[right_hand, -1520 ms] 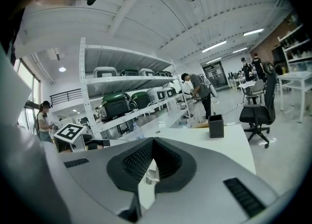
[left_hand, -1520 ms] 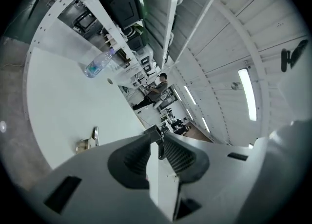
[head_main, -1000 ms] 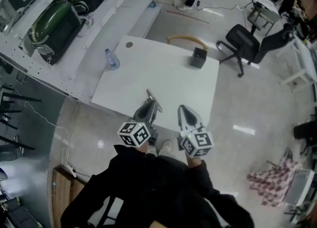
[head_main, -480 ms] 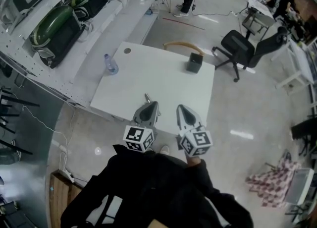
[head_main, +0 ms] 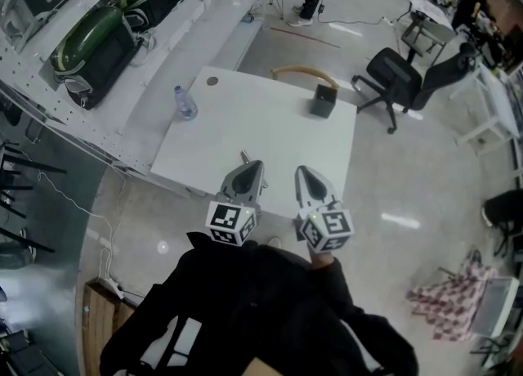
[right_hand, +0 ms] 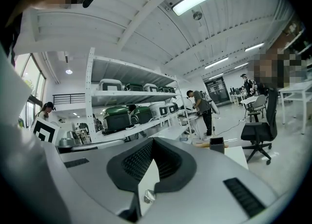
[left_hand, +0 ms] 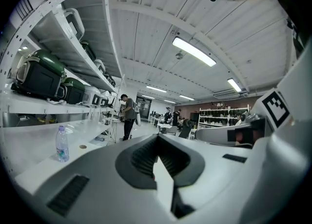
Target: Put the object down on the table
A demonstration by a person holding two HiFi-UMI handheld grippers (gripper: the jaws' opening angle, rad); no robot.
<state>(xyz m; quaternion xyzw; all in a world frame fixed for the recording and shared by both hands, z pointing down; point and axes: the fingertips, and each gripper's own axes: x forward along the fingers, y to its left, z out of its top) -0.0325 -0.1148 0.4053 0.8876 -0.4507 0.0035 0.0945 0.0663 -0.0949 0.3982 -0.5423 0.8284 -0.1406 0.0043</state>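
Lower centre of the head view, the left gripper [head_main: 248, 168] is clamped tight on a thin grey rod [head_main: 243, 156]. The rod's long axis runs past the fingertips toward the upper left, above the table [head_main: 270, 121] at its near edge. The left gripper view shows only jaws pressed together; I cannot make out the rod there. Just right, the right gripper [head_main: 305, 173] is closed and empty.

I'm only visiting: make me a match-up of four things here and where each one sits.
Things: 1 water bottle; 2 black box; 3 office chair; 4 green machines.
Places: A on the floor; B far right corner of the table; C on the side shelving; D near the table's left edge.
Pairs: 1-D, 2-B, 3-A, 4-C.
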